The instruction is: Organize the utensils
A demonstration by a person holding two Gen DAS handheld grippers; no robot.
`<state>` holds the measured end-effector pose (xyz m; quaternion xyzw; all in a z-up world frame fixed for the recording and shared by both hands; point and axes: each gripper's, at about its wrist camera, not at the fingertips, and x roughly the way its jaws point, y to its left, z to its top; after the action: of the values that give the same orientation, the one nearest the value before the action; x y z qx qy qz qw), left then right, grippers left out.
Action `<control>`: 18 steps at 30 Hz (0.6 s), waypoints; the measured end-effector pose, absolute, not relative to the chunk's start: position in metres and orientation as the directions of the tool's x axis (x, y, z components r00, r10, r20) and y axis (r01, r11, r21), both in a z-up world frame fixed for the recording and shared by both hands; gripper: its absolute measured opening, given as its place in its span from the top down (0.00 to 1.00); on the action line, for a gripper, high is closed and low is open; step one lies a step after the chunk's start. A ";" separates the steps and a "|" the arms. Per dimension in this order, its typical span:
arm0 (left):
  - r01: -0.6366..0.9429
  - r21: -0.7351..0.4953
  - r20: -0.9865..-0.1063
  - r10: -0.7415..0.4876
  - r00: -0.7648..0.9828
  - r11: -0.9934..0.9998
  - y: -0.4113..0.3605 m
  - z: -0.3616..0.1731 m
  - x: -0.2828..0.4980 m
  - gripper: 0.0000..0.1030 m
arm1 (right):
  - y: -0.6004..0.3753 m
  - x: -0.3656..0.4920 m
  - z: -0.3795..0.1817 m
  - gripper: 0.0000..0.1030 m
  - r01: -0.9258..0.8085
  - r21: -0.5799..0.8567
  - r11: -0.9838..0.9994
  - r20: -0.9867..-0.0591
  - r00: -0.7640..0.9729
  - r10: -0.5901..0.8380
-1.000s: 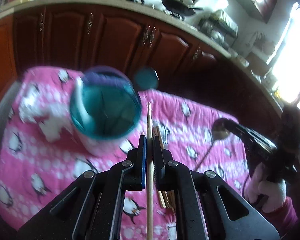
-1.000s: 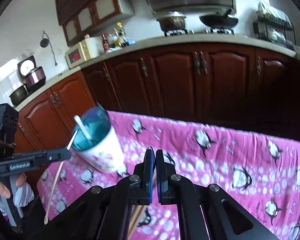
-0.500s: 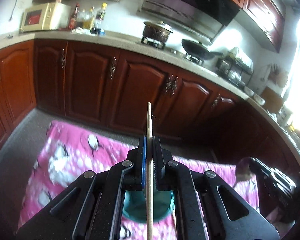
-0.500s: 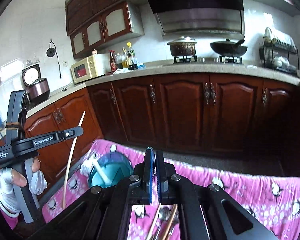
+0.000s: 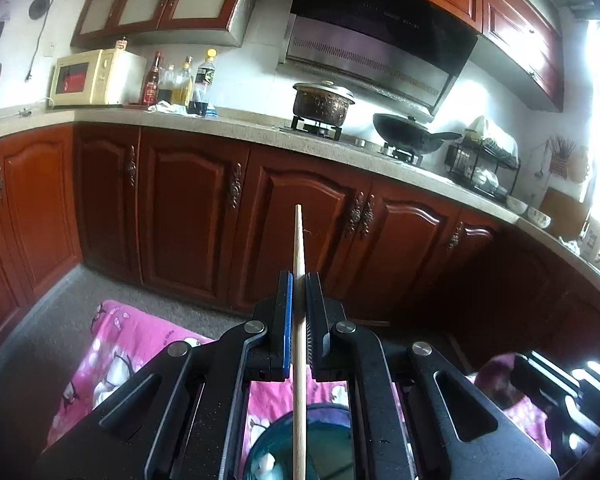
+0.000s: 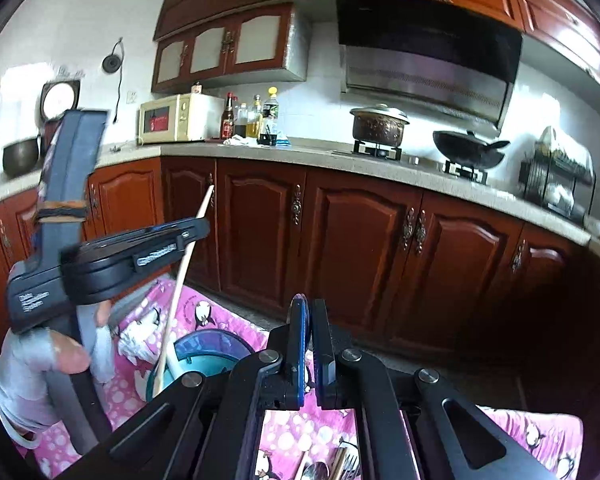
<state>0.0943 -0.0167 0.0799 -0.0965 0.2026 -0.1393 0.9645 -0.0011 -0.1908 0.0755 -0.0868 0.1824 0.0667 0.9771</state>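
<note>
Gripping a single wooden chopstick (image 5: pixel 298 320) between the closed fingers of the left gripper (image 5: pixel 298 292), thin end pointing up and away, thick end dropping down over the teal cup (image 5: pixel 324 444). Seen from the right wrist, the same chopstick (image 6: pixel 180 280) slanting steeply, lower tip reaching just inside the rim of the cup (image 6: pixel 204 354), apparently not yet resting on the bottom, though the blur there makes that hard to judge. Standing in that cup already, a white utensil handle (image 6: pixel 174 362) leaning against the near wall.

Sitting on a pink penguin-print cloth (image 6: pixel 216 312) spread over the bench, toward its left end, the cup upright. Lying flat on the same cloth near its front edge, a small cluster of utensils (image 6: pixel 328 466): a spoon bowl, fork tines and wooden sticks side by side, partly hidden behind the right gripper (image 6: pixel 309 344).

Holding nothing visible, the right gripper's fingers pressed nearly together with only a thin slit between them, hovering above that cluster. Wrapping the left gripper's handle, a gloved hand (image 6: pixel 32 368) at the cloth's left edge.
</note>
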 end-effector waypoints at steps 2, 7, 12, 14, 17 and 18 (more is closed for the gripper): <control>0.215 -0.235 -0.353 -0.290 0.890 0.948 -0.017 0.071 0.096 0.95 | -0.184 -0.001 0.069 0.98 -0.161 -0.174 0.971 -0.363 0.928 0.089; 0.206 -0.206 -0.334 -0.267 0.904 0.957 -0.019 0.057 0.095 0.96 | -0.173 0.000 0.054 0.98 -0.186 -0.223 0.957 -0.370 0.924 0.093; 0.221 -0.174 -0.320 -0.268 0.909 0.960 -0.017 0.052 0.085 0.95 | -0.167 -0.001 0.042 0.98 -0.223 -0.238 0.945 -0.400 0.909 0.114; 0.229 -0.180 -0.322 -0.277 0.905 0.957 -0.014 0.054 0.082 0.95 | -0.169 0.000 0.038 0.98 -0.237 -0.224 0.945 -0.420 0.899 0.126; 0.240 -0.186 -0.329 -0.290 0.898 0.953 -0.008 0.059 0.076 0.95 | -0.174 0.001 0.032 0.98 -0.253 -0.189 0.949 -0.450 0.881 0.145; 0.242 -0.188 -0.330 -0.294 0.897 0.952 -0.007 0.062 0.074 0.95 | -0.174 0.001 0.030 0.98 -0.261 -0.176 0.949 -0.460 0.875 0.155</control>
<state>0.0743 -0.0065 0.0615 -0.0711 0.1800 -0.1380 0.9713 0.0007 -0.1742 0.0299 -0.1169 0.2259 0.1081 0.9610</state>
